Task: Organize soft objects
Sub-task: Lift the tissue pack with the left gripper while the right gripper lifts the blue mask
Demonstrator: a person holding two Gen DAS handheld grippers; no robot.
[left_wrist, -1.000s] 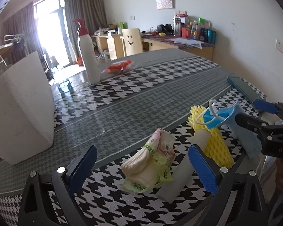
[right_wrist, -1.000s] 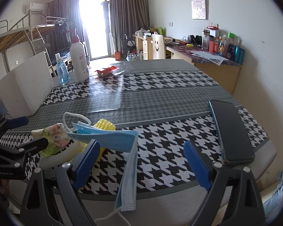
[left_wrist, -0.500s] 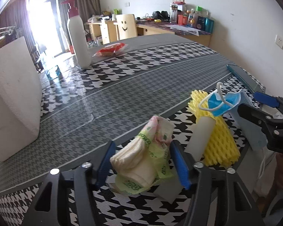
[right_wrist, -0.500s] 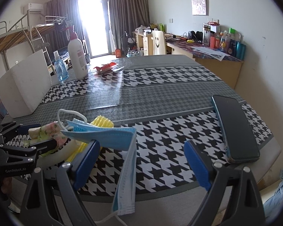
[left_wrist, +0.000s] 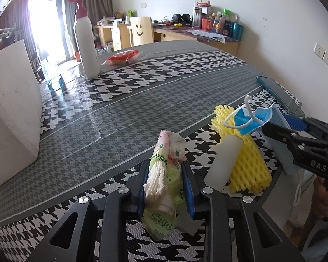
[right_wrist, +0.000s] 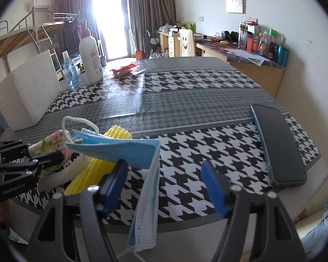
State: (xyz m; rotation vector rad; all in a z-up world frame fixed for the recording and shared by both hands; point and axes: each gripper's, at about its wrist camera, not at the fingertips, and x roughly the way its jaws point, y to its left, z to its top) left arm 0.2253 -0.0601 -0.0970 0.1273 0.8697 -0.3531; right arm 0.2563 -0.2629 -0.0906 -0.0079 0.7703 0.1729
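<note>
Both grippers have black slotted frames, silver screws and blue-padded fingers (left_wrist: 187, 187), with white "GenRobot.AI" lettering on one.

Open lane: grey centre strip (right_wrist: 185, 100) of the table lying bare.
Blocking left: foam block (left_wrist: 8, 113), lotion bottle (left_wrist: 86, 48).
Blocking right: phone (right_wrist: 275, 144) lying at the edge.

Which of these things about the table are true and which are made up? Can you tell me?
1. The left tool squeezes the tissue pack. True; its jaws have just been closing on it.
2. The right tool pinches the blue face mask. False: the mask hangs between its jaws, untouched.
3. The phone lies flat near the table's edge. True.
4. The pump bottle has tipped over. False: it stands upright.
</note>
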